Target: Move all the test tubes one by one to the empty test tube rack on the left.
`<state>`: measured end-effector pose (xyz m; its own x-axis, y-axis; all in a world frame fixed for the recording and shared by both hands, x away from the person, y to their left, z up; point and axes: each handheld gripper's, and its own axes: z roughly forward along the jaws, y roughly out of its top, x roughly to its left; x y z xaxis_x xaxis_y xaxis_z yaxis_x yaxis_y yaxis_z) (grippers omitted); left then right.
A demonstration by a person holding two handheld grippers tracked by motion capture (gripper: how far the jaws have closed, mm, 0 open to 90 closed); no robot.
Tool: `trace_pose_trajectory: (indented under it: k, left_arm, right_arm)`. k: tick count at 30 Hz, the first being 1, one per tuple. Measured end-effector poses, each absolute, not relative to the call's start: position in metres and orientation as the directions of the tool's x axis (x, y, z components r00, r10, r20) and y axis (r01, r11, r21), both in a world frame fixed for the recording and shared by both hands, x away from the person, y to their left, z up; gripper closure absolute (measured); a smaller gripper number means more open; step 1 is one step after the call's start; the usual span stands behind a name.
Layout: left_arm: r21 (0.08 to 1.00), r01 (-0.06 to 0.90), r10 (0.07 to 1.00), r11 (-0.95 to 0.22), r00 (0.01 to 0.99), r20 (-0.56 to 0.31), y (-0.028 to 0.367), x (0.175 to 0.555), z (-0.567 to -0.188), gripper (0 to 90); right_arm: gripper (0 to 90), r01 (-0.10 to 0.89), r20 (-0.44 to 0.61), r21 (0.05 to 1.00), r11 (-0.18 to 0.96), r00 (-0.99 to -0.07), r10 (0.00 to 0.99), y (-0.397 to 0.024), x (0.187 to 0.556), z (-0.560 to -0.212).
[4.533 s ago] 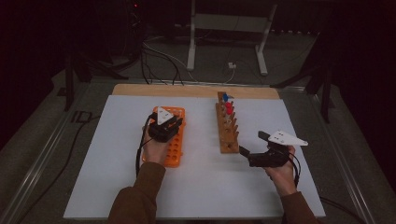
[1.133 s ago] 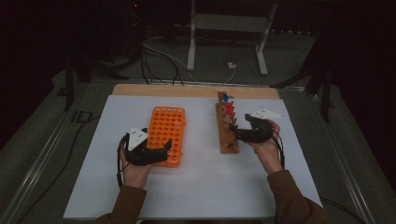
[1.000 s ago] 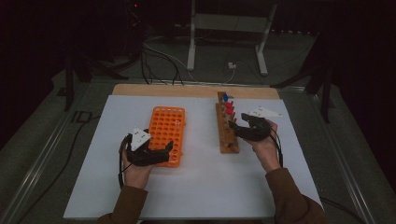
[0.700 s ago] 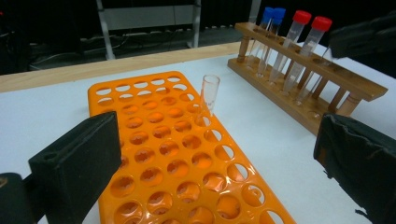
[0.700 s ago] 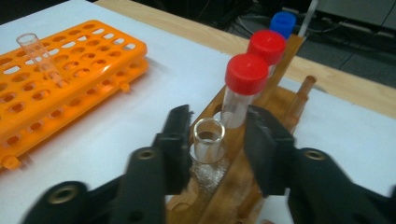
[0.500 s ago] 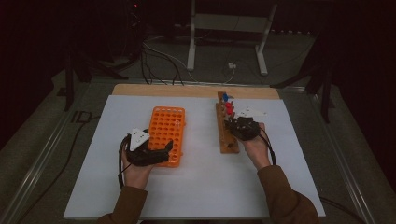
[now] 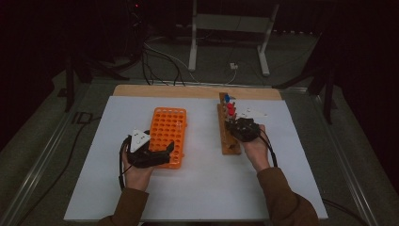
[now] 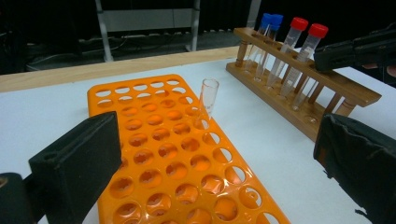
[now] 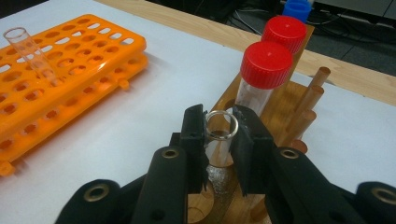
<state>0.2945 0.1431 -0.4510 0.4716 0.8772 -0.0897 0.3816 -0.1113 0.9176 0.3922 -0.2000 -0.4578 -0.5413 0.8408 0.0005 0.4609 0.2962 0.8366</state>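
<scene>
An uncapped clear tube (image 9: 220,135), standing in the wooden rack (image 7: 228,136) on the tabletop (image 7: 202,188) just in front of two red-capped tubes (image 9: 266,74), is clamped between the pads of the right tongs (image 9: 219,140). The left tongs (image 8: 210,154) are held spread wide over the near end of the orange rack (image 8: 159,154), nothing gripped, and another open tube (image 8: 207,100) is seated in that rack.

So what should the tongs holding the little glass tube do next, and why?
Probably lift it straight up. The right tongs are shut on an open, capless tube that still stands in the wooden rack, right beside a red-capped tube. Rising straight should clear it without bumping. One capless tube already stands in the orange rack, so that seems its likely home.
</scene>
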Motion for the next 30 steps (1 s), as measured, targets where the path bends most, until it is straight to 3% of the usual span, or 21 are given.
trace_pose_trajectory:
  k: [30]
  left_arm:
    - [0.909, 0.396, 0.868, -0.129, 0.489, -0.090, 0.134, 0.297, -0.456, 1.8]
  right_arm:
    - [76.0, 0.386, 0.015, 0.892, 0.237, -0.547, 0.837, -0.213, 0.377, -0.410]
